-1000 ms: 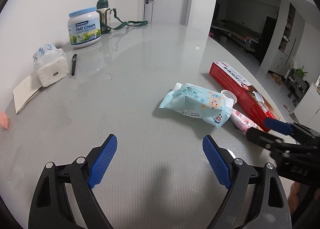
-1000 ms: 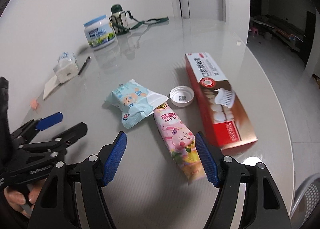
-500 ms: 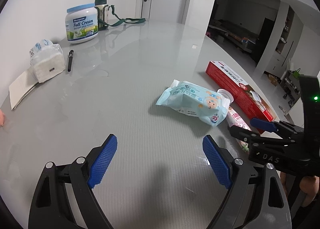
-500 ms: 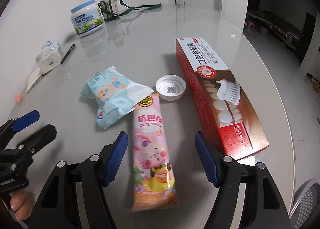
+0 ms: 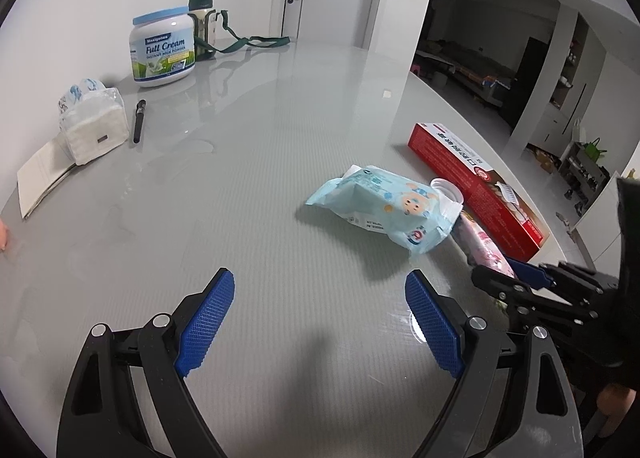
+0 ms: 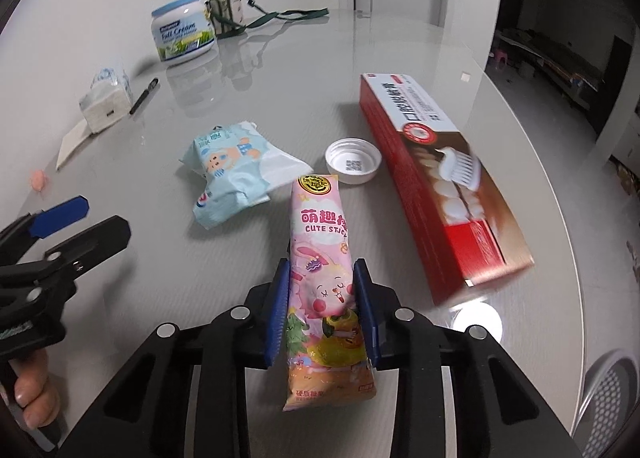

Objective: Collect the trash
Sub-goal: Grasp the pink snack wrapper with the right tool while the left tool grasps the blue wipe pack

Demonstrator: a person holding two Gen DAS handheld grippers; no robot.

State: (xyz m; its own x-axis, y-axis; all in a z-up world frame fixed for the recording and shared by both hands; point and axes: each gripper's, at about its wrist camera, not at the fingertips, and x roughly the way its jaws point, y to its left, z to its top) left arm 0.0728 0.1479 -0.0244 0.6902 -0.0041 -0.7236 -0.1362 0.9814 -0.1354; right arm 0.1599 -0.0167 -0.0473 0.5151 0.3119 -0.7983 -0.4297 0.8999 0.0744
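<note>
Right wrist view is showing the right gripper [image 6: 320, 298] now pinching the pink candy-stick wrapper [image 6: 322, 258] across its middle, where half a second ago its blue pads were standing spread on either side of the wrapper. Relative to that wrapper, the white bottle cap [image 6: 352, 162] is lying just beyond its far end, the blue wipes packet [image 6: 232, 174] to its left and the red toothpaste box [image 6: 440, 178] to its right. With the left gripper [image 5: 320, 322] hanging spread above the grey table [image 5: 280, 138] near the wipes packet, the first piece of trash is judged secured, and the other three are waiting.
</note>
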